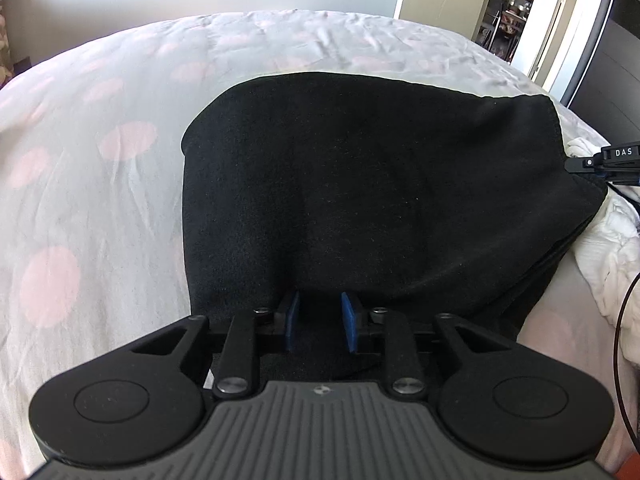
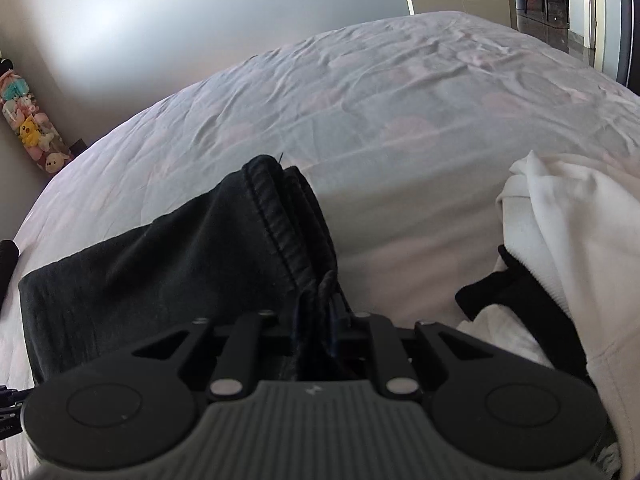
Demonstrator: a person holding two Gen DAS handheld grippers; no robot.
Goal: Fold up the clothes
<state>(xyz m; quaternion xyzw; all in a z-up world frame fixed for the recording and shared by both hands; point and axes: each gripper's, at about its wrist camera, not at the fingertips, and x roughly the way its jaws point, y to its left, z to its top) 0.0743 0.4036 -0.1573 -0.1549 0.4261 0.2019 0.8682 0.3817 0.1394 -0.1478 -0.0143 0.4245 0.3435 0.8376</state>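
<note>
- Your left gripper (image 1: 320,326) sits at 6 o'clock in its own view, its blue pads (image 1: 293,322) standing apart with a gap between them, pressing on nothing; black cloth lies under and ahead of them.
- The black garment (image 1: 372,192) lies spread on the bedspread (image 1: 100,168), filling the centre out to 3 o'clock.
- Your right gripper (image 2: 320,334) is clamped on the garment's bunched waistband (image 2: 280,220), which rises toward 12 o'clock.
- A white garment (image 2: 560,240) lies heaped at 3 o'clock, near the black one.
- Plush toys (image 2: 28,128) hang at 9 o'clock.
</note>
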